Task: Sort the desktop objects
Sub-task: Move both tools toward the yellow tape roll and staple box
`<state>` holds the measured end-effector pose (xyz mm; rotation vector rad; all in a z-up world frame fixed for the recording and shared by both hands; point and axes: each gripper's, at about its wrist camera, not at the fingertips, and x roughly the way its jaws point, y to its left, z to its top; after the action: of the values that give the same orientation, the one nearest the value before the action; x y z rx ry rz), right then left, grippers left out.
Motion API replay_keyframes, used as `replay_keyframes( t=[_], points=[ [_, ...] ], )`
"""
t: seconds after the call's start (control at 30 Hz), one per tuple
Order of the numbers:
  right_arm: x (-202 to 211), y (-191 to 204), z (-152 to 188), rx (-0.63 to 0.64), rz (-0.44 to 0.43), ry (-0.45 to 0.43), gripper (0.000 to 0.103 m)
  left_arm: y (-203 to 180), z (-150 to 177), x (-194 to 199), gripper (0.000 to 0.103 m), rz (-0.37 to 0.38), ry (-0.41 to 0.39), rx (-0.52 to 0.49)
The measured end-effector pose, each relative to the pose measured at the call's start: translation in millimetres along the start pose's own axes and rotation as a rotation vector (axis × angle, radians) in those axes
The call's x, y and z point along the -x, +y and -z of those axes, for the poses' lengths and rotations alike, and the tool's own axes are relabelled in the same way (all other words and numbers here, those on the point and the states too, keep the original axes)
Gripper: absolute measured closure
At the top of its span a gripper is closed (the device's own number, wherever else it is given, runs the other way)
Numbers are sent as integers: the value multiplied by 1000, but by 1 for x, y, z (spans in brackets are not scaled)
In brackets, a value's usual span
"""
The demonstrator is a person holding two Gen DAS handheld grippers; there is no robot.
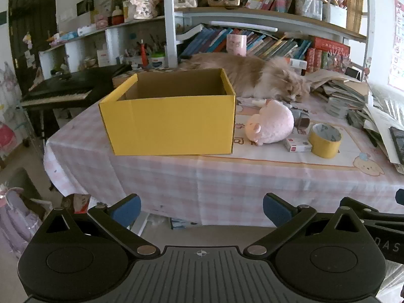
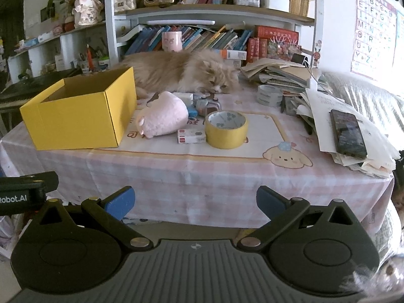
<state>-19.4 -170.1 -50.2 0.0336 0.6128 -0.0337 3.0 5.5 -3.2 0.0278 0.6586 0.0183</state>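
One yellow box (image 2: pixel 75 116), two tape rolls (image 2: pixel 226 130) (image 2: pixel 269 95), one cat (image 2: pixel 181 72).

Yellow box (image 1: pixel 171 123), pink plush (image 2: pixel 164 116), yellow tape (image 2: pixel 226 130) (pink-checked tablecloth (image 2: pixel 202 176))

We see the yellow box (image 1: pixel 168 118) standing open-topped on the surface (image 1: pixel 202 176), which wears a pink checked cloth. Just right of the box lies a pink plush toy (image 1: pixel 270 126), and right of that, farther from the box, a small white-and-red carton (image 1: pixel 298 145) touches a roll of yellow tape (image 1: pixel 324 140). Behind the box a long-haired cat (image 1: pixel 257 75) lies stretched out, its head beyond the box's right rear corner. Below the box, off the surface's near edge, our left tongs (image 1: pixel 202 210) hang with blue pads (image 1: pixel 274 208) spread wide, holding nothing.
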Motion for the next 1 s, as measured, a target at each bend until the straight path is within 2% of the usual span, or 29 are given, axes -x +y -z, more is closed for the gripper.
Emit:
replay_keyframes(
  t=[1.0],
  points=[
    [1, 0, 1, -5, 3, 3, 0, 2, 1, -3, 0, -2, 24, -5]
  ],
)
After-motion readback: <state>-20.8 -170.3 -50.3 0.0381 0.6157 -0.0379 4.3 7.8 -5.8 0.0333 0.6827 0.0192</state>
